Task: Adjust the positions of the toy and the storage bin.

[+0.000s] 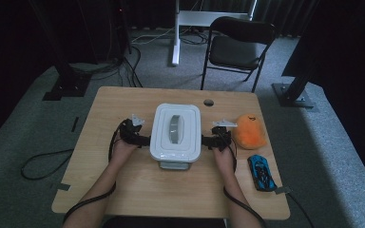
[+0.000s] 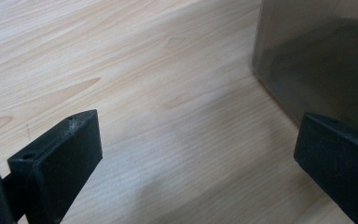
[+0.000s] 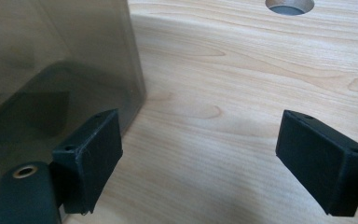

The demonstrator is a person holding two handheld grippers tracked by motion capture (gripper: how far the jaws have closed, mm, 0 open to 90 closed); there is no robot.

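Flanking the lidded storage box with both claws, I am setting up a two-sided hold on it at the middle of the wooden table. My left gripper is sitting just beside the box's left wall, and my right gripper is sitting just beside its right wall, so the box is lying between them, squarely in front of me.

In the left gripper view, my left gripper is standing wide, jaws well apart over bare wood, with the smoky translucent wall of the box rising beside the right-hand jaw. In the right gripper view, my right gripper is likewise gaping wide, its left-hand jaw close against the box's tinted wall; whether it is touching there I cannot tell. Neither claw is holding anything.

I am keeping the claws low and level with the container's sides because, as I judge it, a broad box with a white lid and a grey handle is best steadied or shifted from opposite flanks.

The orange plush toy and the blue toy car are lying to the right, apart from the box. A cable hole is showing in the table beyond my right claw.
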